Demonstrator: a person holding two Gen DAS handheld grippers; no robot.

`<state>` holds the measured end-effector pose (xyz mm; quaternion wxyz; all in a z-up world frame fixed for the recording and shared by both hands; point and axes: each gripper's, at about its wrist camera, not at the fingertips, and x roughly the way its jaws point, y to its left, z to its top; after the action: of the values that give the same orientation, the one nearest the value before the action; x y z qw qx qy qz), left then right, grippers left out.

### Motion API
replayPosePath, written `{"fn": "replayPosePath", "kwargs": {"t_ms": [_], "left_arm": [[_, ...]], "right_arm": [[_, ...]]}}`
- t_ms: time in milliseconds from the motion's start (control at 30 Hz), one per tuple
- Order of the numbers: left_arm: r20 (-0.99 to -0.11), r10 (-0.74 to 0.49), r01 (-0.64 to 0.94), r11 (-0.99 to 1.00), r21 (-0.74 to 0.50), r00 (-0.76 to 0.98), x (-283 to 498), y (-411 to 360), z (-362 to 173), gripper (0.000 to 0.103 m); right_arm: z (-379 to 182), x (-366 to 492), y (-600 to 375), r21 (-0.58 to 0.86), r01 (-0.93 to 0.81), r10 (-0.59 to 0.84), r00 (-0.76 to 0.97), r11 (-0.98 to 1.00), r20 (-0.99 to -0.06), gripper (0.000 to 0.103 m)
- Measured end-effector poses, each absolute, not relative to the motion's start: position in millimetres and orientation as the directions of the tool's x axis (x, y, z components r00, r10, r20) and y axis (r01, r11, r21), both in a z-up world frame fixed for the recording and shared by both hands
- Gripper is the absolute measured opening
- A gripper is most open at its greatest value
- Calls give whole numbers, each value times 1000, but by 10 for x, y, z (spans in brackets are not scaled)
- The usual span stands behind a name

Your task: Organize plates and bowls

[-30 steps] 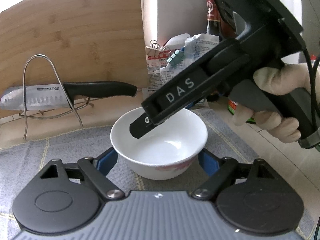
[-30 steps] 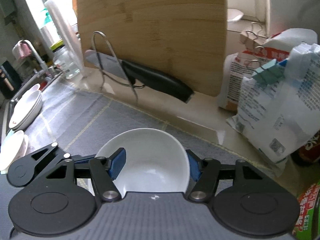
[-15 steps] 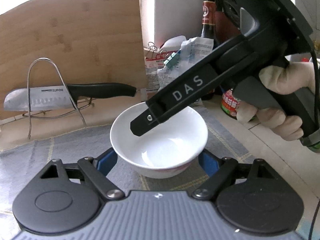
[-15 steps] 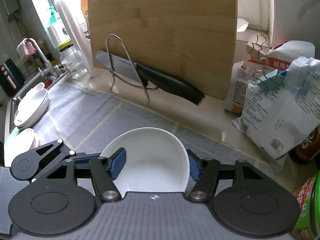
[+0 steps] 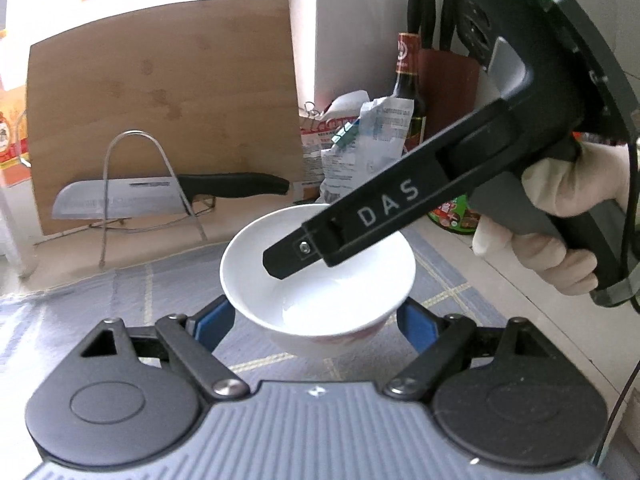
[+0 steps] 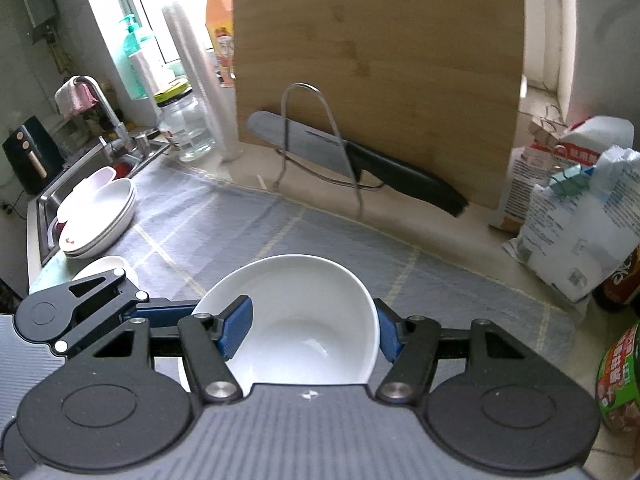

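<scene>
A white bowl (image 5: 316, 276) is lifted above the grey checked mat (image 5: 120, 296). My right gripper (image 6: 312, 328) is shut on the bowl (image 6: 304, 320): one blue pad inside the rim, the other outside. In the left wrist view the right gripper's finger (image 5: 360, 220) reaches into the bowl from the right. My left gripper (image 5: 316, 320) is open with its blue pads either side of the bowl's base, not clamping it. A stack of white plates (image 6: 98, 216) and a small white bowl (image 6: 106, 270) sit at the mat's left end by the sink.
A bamboo cutting board (image 6: 380, 72) leans on the wall behind a wire rack (image 6: 316, 136) holding a black-handled knife (image 6: 360, 164). Clipped food bags (image 6: 572, 216) and bottles (image 5: 408, 80) stand at the right. A sink (image 6: 80, 168) with tap lies far left.
The bowl has risen off the mat, held by my right gripper, and both grippers have moved up and back with it. The view now takes in more of the counter.
</scene>
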<state>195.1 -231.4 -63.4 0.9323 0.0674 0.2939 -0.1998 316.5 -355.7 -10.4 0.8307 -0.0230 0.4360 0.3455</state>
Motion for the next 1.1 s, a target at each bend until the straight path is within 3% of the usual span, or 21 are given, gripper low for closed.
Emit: {"fn": "replayPosePath", "kwargs": {"t_ms": [1100], "left_arm": [[-551,-214,260,965,6,806,1181,-999,-336,88]], "right_arm": [[247,2540,-2138,236,-735,625,312,636,-715,69]]}}
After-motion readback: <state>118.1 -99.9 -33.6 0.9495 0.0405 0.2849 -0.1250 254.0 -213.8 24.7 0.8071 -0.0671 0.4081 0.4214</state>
